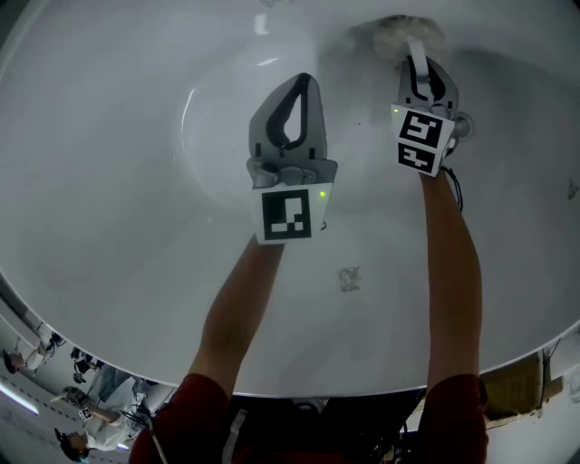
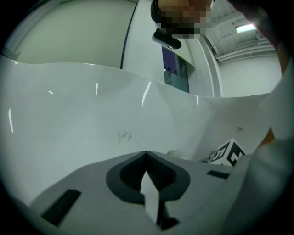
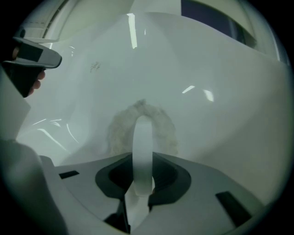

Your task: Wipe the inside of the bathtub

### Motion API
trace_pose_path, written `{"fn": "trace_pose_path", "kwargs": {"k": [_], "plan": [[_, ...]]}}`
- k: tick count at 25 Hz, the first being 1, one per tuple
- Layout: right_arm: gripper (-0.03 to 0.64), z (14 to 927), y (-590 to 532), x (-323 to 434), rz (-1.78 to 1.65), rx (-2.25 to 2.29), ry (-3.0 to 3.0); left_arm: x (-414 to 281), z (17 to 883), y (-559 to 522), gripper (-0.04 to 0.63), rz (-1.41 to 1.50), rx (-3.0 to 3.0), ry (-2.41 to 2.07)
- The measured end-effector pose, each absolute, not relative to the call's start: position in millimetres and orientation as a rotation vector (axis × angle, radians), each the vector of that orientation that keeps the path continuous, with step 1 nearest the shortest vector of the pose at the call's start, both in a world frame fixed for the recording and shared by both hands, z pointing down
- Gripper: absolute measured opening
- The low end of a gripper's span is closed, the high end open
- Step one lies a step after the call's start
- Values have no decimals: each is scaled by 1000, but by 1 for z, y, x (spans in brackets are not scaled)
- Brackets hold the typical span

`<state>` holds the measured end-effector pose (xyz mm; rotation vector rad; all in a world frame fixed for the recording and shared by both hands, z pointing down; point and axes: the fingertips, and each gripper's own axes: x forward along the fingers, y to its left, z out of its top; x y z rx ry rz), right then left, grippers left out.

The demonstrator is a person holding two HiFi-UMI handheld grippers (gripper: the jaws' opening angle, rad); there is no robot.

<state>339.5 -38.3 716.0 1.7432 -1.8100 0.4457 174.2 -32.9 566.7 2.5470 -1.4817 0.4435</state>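
The right gripper's jaws were clamped on the thin white loop handle of a fluffy wiping pad, and the pad lay flat against the curved far wall of the bathtub. From above, that gripper was reaching deep into the tub, with the pad just past its tips at the top of the basin.

The left gripper's jaws were pressed together on nothing. It hung over the middle of the tub floor, well apart from the pad and touching nothing I could see. A small grey mark sat on the tub floor nearer the person.

Most of the white surface looked the same, so I couldn't judge how much was wiped. What worried me was the grip: the handle is narrow and smooth, and a hard sideways stroke on that slick curve could twist it in the jaws or tip the pad onto its edge, so that it skimmed instead of wiping. The long reach might also lighten the pressure.
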Motion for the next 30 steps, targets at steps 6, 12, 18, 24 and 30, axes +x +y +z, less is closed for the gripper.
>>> {"fn": "trace_pose_path", "kwargs": {"k": [6, 12, 18, 24, 30], "plan": [[91, 717, -17, 449, 561, 1910, -1644, 224, 570, -24, 15, 462, 2574, -1414], [91, 717, -10, 462, 599, 1921, -1618, 257, 558, -28, 15, 434, 2618, -1387], [91, 714, -11, 460, 620, 1933, -1592, 259, 546, -24, 15, 453, 2643, -1358], [91, 693, -3, 449, 664, 1946, -1589, 246, 517, -21, 15, 404, 2643, -1386], [91, 639, 7, 421, 673, 1950, -1608, 221, 465, -23, 15, 355, 2627, -1410]]}}
